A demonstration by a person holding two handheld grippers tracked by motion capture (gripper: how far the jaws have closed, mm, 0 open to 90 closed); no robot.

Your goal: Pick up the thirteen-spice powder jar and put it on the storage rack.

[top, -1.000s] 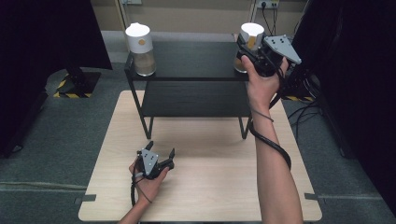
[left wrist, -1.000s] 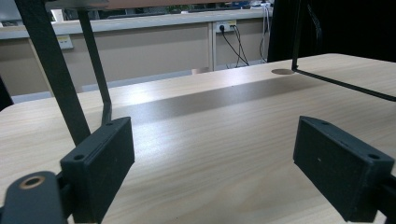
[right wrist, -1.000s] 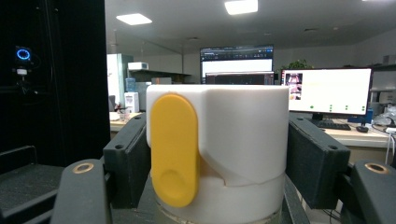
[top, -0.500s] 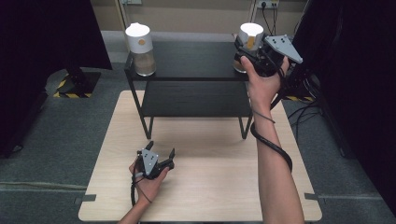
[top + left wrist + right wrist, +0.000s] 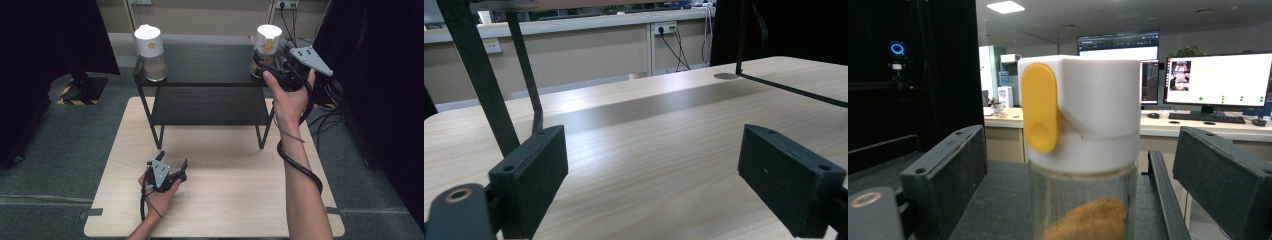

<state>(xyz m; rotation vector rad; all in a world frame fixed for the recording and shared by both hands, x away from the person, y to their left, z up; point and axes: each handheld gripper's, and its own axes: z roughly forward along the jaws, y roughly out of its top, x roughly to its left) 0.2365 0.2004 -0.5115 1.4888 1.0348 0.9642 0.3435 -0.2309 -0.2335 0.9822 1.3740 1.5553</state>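
Jaws spread around the jar (image 5: 1082,150); its yellow tab (image 5: 1039,107) shows close up.

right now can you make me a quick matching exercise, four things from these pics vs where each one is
Things:
1. left gripper
2. right gripper
3. left jar
4. lower shelf

Places:
A. top shelf, left end
B. jaws either side of the right jar
C. low over the wooden table, near edge
D. under the rack's top shelf

Pairs: 1-C, 2-B, 3-A, 4-D
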